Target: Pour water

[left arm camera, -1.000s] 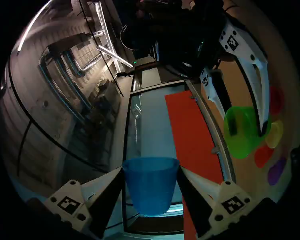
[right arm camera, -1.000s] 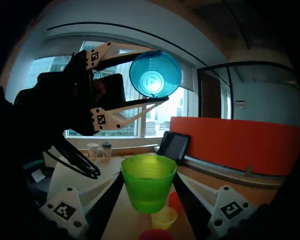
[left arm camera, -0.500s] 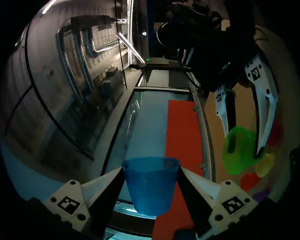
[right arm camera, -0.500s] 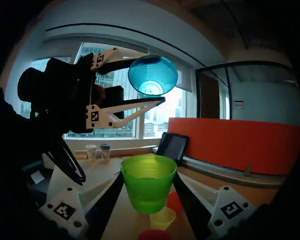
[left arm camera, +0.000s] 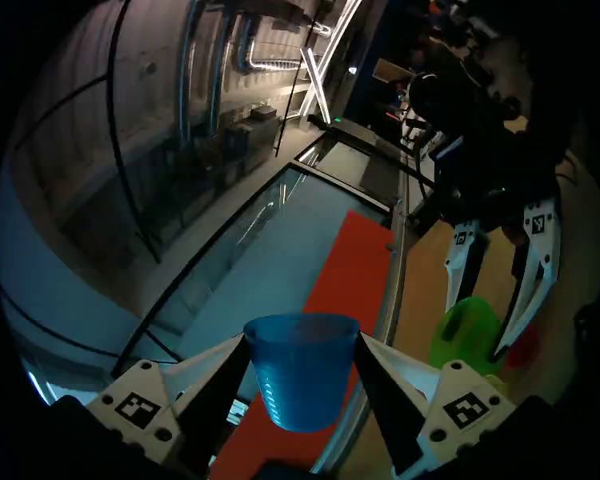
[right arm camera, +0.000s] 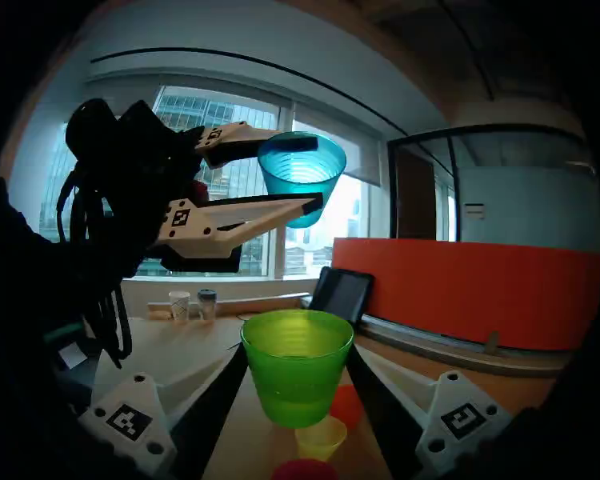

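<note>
- Between the fingers of the left gripper [left arm camera: 302,340] the blue cup [left arm camera: 302,384] is sitting, both fingers pressing its sides.
- Lower down, the right gripper [right arm camera: 298,352] is clamping the green cup [right arm camera: 298,372] upright, above the table [right arm camera: 172,340].

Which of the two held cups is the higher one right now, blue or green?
The blue cup, in the left gripper, is up in front of the window. The green cup sits lower, in the right gripper.

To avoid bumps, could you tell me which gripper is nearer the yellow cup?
Right. The right gripper, holding the green cup, hovers just above the yellow cup; the left gripper holds the blue cup raised well higher.
</note>
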Action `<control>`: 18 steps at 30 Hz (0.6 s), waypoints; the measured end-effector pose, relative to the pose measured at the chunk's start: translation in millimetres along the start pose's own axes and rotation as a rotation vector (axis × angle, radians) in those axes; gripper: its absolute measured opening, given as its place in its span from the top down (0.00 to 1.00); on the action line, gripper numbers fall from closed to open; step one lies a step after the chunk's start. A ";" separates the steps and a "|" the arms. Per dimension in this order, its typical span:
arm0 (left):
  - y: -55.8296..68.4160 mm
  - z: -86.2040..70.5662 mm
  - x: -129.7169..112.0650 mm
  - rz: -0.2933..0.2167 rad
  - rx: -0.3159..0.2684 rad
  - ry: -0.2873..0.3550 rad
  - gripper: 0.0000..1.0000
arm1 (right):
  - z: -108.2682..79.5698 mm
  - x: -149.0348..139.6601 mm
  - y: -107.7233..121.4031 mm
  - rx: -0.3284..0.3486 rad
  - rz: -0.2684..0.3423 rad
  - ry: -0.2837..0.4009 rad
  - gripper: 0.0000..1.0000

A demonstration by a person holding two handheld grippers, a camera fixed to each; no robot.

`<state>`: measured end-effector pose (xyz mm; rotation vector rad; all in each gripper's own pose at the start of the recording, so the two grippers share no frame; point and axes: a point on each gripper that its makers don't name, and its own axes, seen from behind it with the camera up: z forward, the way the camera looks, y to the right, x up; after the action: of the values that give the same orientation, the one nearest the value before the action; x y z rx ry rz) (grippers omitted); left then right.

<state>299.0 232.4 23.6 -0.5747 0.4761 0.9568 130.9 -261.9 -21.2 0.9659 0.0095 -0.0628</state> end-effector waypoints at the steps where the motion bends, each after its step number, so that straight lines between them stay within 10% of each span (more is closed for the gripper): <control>1: -0.4 -0.4 -1.5 -0.028 -0.002 -0.004 0.13 | -0.2 0.2 0.2 0.000 0.000 0.001 0.11; 18: -7.2 -1.4 -16.5 -0.479 -0.037 -0.036 0.13 | -1.1 4.3 -0.5 -0.002 -0.002 0.006 0.11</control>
<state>296.8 218.1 34.4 -0.6668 0.2693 0.5177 135.2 -261.5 -22.4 0.9638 0.0164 -0.0615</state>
